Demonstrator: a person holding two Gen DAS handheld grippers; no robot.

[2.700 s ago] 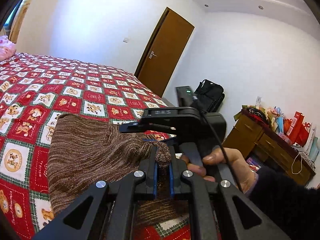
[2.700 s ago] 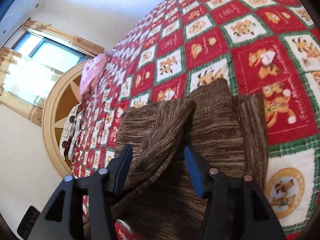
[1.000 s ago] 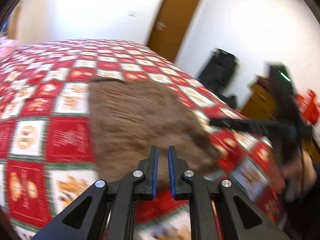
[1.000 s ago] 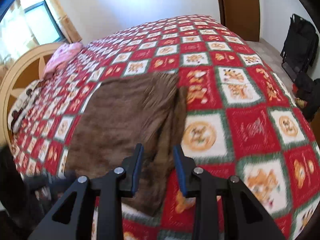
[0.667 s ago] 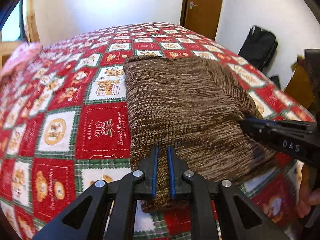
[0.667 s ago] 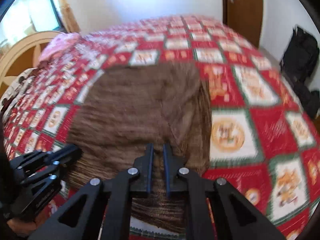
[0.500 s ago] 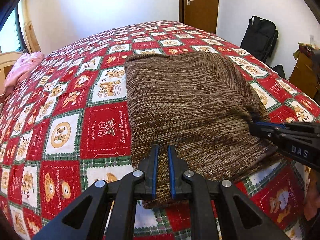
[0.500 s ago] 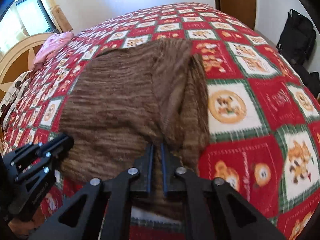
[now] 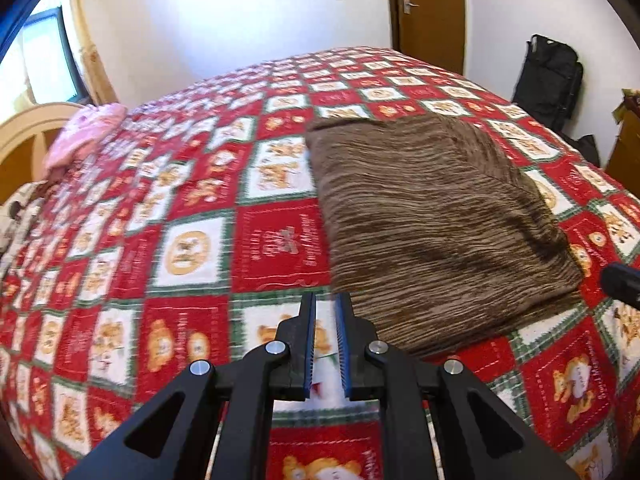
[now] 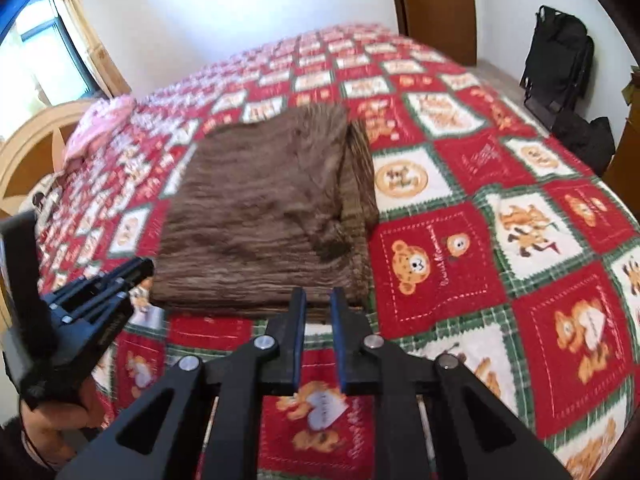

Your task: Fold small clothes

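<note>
One folded brown knit sweater [image 10: 264,216] on quilted bed [image 10: 520,200].
Ribbed, roughly square; left hand-held gripper [image 9: 325,300] together and empty, right hand-held gripper [image 10: 318,294] just reopening slightly, empty.

left gripper [image 9: 325,304]: jaws nearly closed, nothing between them, angled downward. right gripper [image 10: 317,300]: jaws just reopened to a narrow gap, empty, angled downward.

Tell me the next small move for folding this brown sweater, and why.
Probably open the right tongs and slide them onto the near edge of the brown sweater. It lies flat on the quilt, folded but still wide, and both the right and the left tongs are off it, nothing between them.
</note>
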